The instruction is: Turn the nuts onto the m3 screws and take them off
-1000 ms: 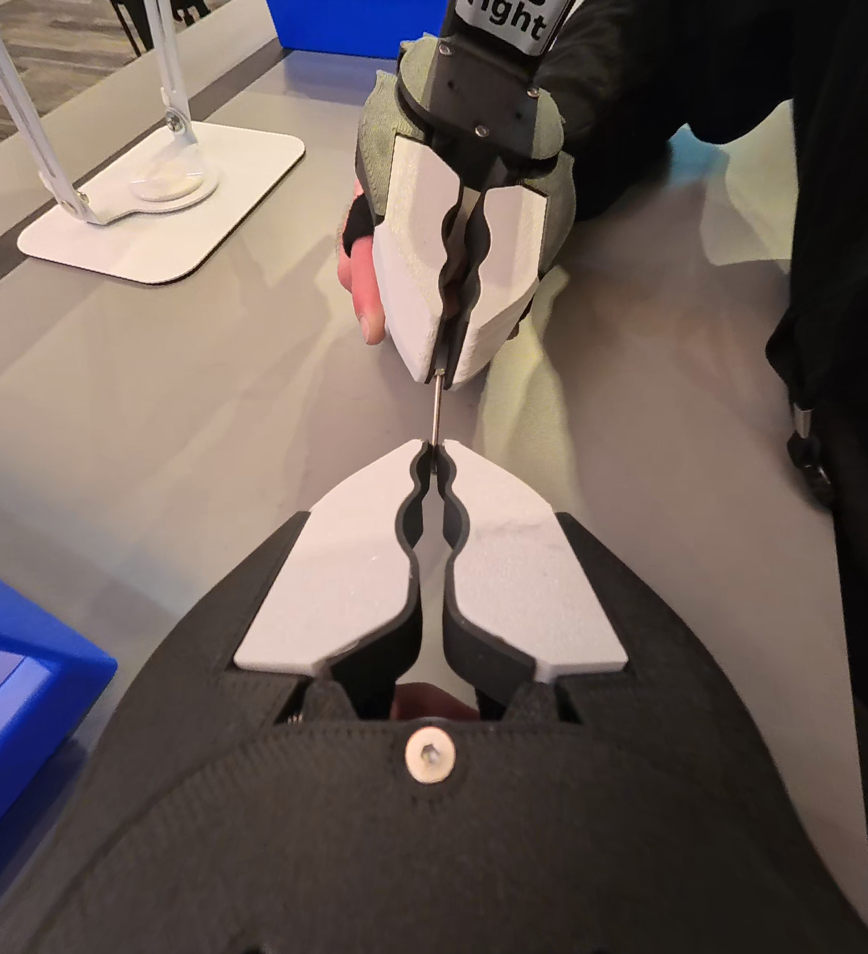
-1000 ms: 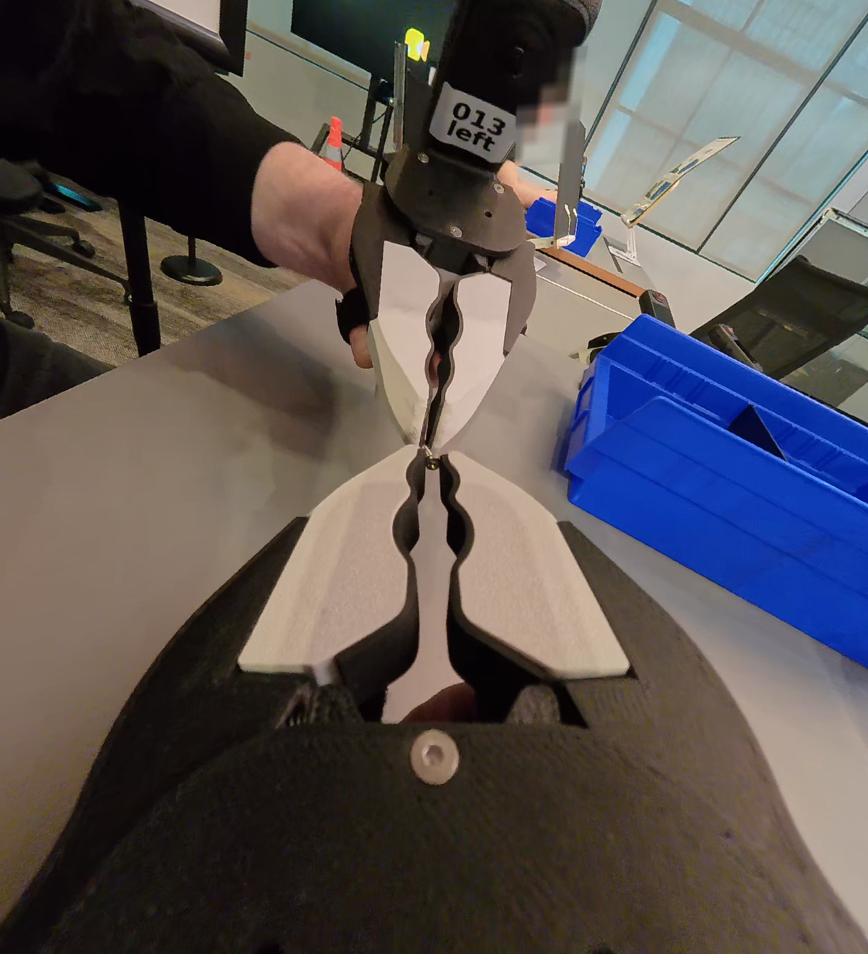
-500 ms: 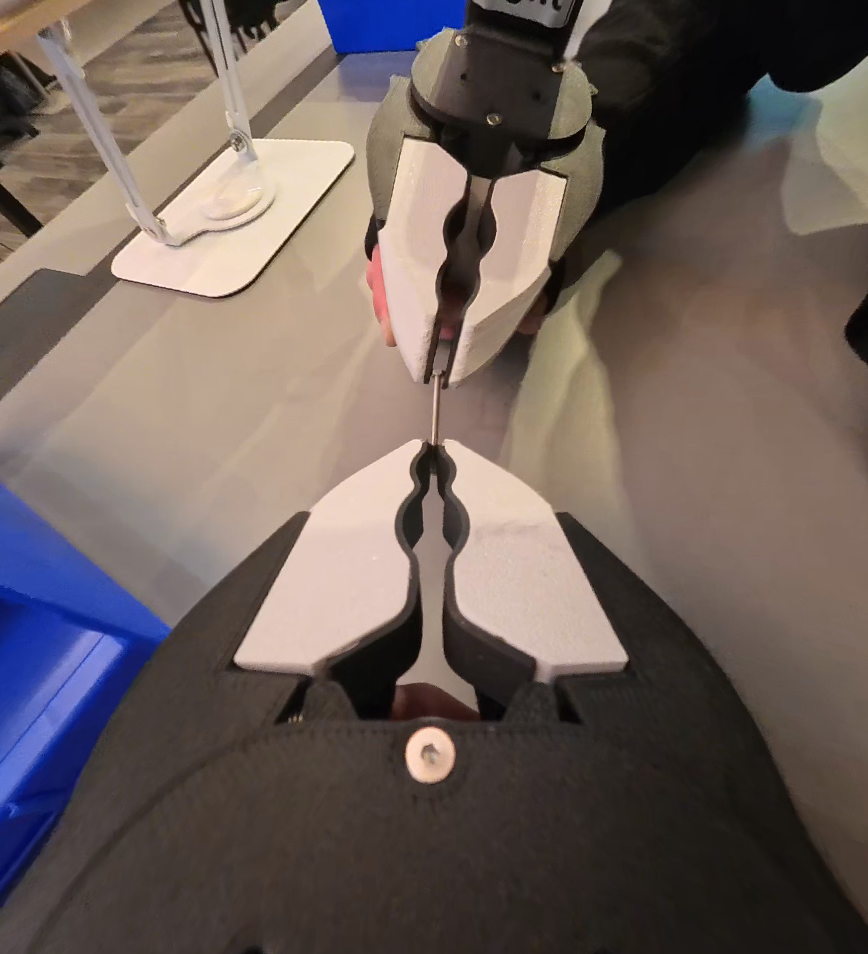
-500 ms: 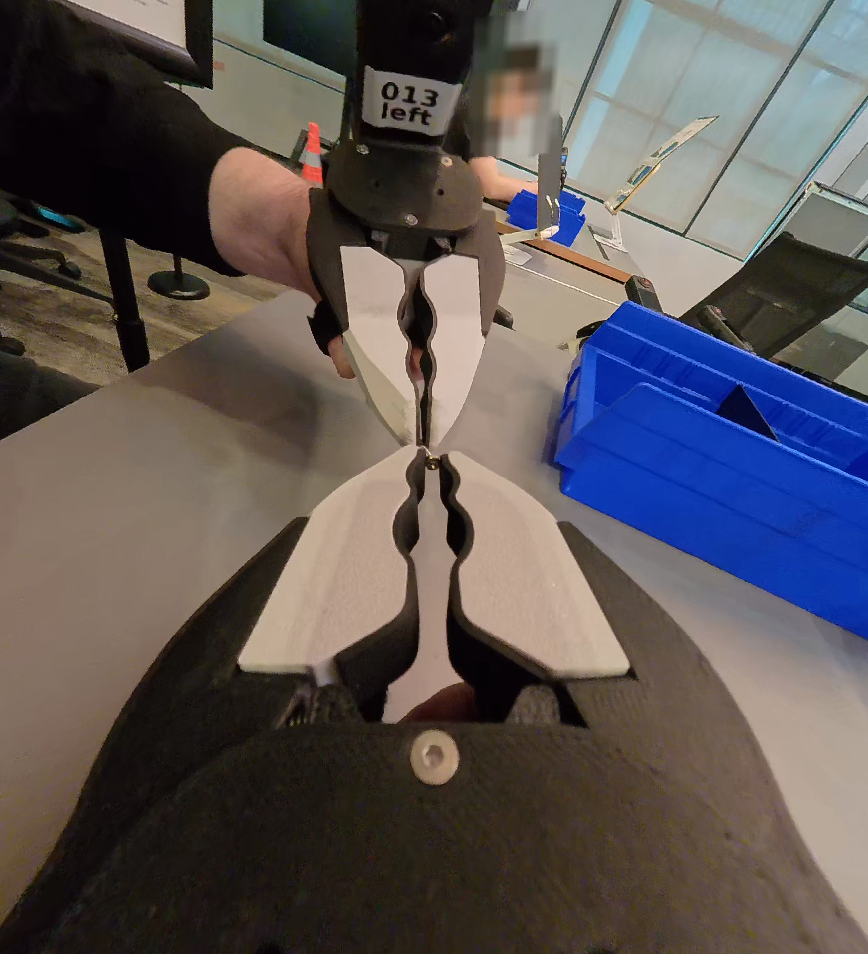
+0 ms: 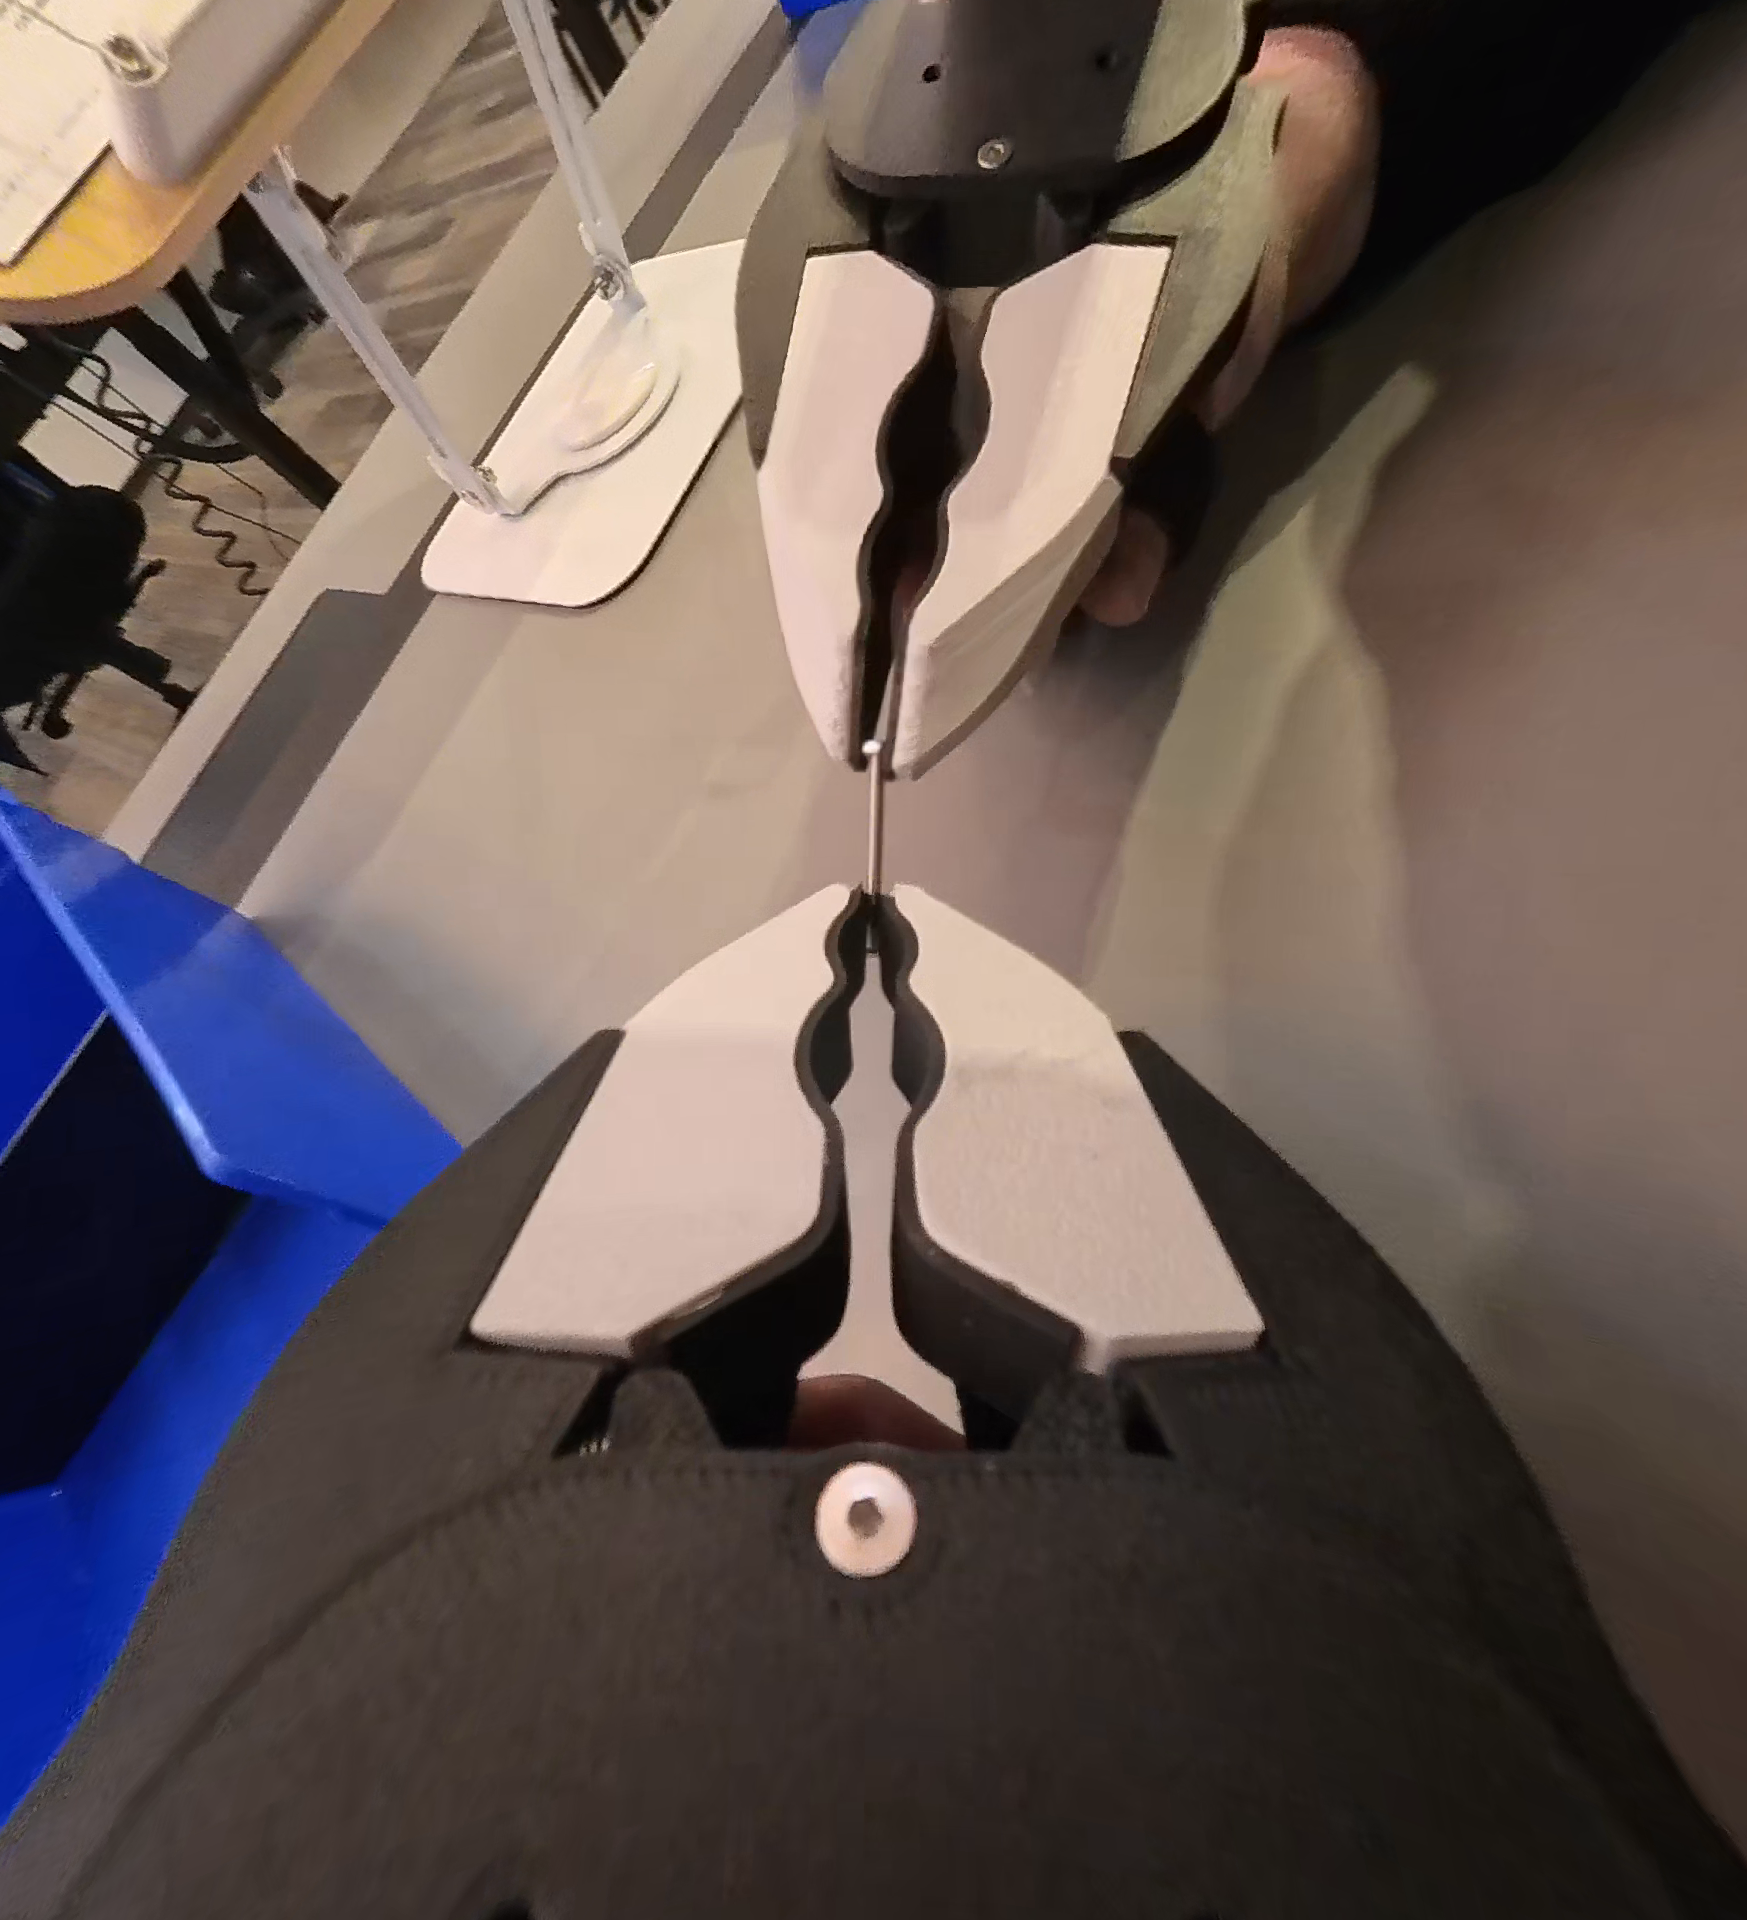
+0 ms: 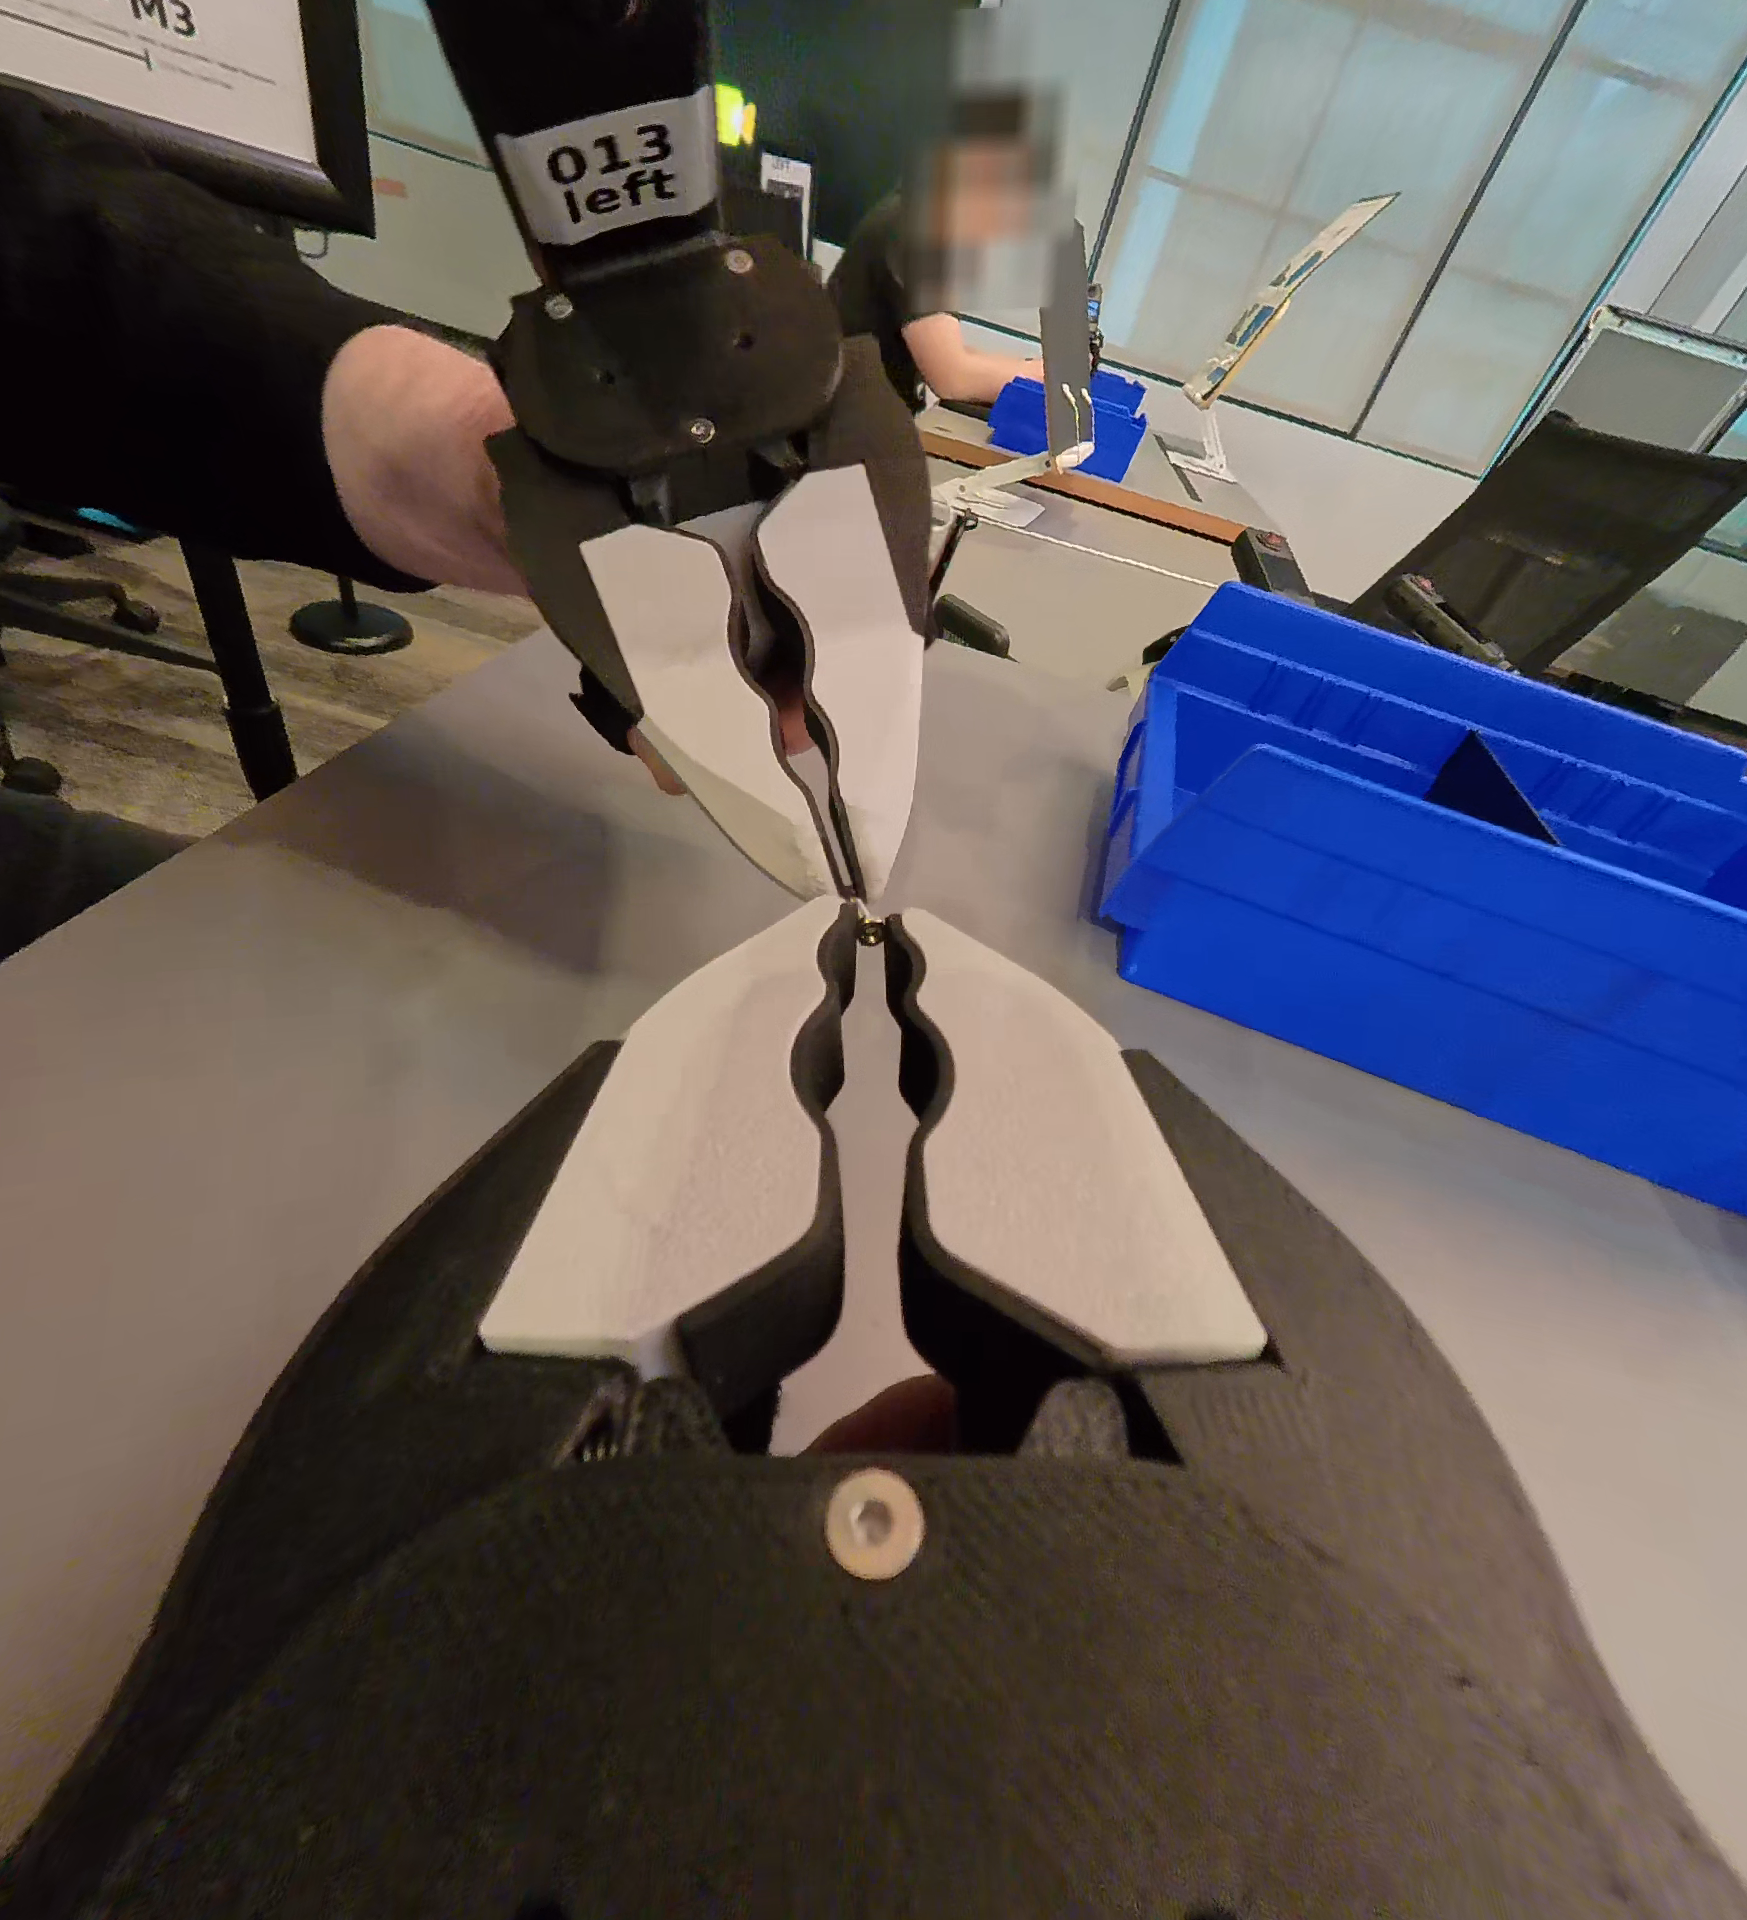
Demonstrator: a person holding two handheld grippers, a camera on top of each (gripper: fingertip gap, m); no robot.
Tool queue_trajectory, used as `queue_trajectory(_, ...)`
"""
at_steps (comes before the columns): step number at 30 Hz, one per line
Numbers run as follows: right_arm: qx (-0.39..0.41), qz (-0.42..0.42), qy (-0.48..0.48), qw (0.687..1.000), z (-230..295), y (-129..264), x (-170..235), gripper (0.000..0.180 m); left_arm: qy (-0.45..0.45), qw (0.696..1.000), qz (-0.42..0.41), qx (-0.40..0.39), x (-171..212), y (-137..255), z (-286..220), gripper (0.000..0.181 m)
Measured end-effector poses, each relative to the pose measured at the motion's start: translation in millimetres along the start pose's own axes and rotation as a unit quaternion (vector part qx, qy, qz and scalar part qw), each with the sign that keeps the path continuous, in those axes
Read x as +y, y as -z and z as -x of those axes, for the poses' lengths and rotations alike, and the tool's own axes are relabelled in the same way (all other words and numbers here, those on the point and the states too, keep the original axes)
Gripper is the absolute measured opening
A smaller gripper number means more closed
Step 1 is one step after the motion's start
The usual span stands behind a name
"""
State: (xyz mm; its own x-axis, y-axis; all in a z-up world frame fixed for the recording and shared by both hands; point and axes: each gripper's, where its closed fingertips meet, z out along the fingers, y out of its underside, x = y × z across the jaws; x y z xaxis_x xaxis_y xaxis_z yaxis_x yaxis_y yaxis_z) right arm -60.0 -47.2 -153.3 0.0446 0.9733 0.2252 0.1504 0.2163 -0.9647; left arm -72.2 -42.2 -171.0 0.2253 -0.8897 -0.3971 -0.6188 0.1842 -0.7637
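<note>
While the two grippers meet tip to tip above the grey table [image 5: 1471, 935], the left gripper [image 5: 875, 902], lower centre of the left wrist view, is clamped on one end of the m3 screw [image 5: 877, 821]. From the upper centre of that view, the right gripper [image 5: 874, 750] pinches the far end of the shaft, where a small bright part shows, probably the nut [image 5: 868, 746]. Such opposed, coaxial holds likely let one tool steady the screw as the other turns. Seen from the right wrist view, a brass-coloured speck [image 6: 867, 932] sits between the right gripper's tips. Blue parts bins [image 6: 1471, 935] stand at right.
</note>
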Motion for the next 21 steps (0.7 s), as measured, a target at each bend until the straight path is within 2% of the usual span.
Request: queue_trajectory(21, 0.017, -0.016, -0.110, 0.994, -15.5, 2.4, -3.9, 0.005, -0.118, 0.985, 0.043, -0.118, -6.0, -0.2, 17.2, 0.002)
